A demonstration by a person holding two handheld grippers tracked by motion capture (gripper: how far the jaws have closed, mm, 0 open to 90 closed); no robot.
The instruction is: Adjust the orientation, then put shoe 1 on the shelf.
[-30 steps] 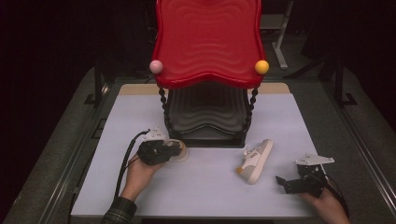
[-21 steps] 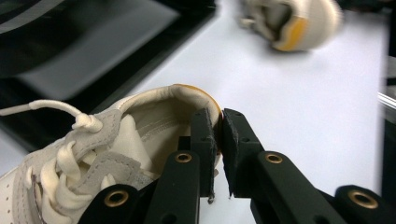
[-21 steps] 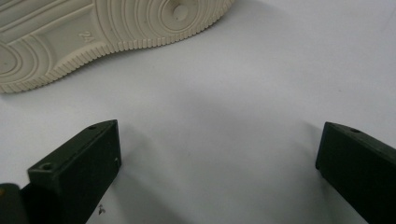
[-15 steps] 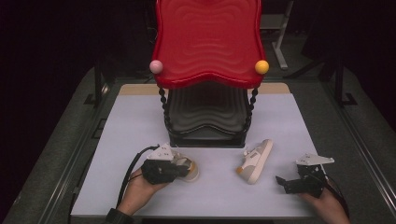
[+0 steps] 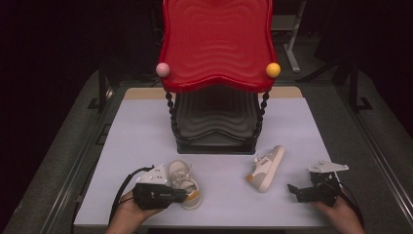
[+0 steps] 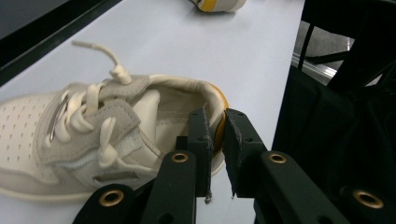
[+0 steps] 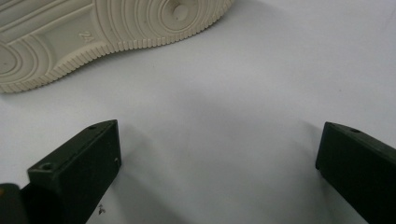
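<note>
2 small cream shoes lie on the white table (image 5: pixel 146 136): the near shoe (image 6: pixel 93 135), upright, has its heel collar pinched by the left gripper (image 6: pixel 215 126); the far shoe (image 5: pixel 265 168), tipped sideways, shows "24" underneath. The right gripper (image 7: pixel 219 154) gapes, holding nothing.

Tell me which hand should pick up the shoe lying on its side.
Right. The right hand-held gripper is open and empty, pointing at the tipped shoe, whose sole faces it close by. The left hand-held gripper is busy, its jaws clamped on the heel of the other shoe.
</note>
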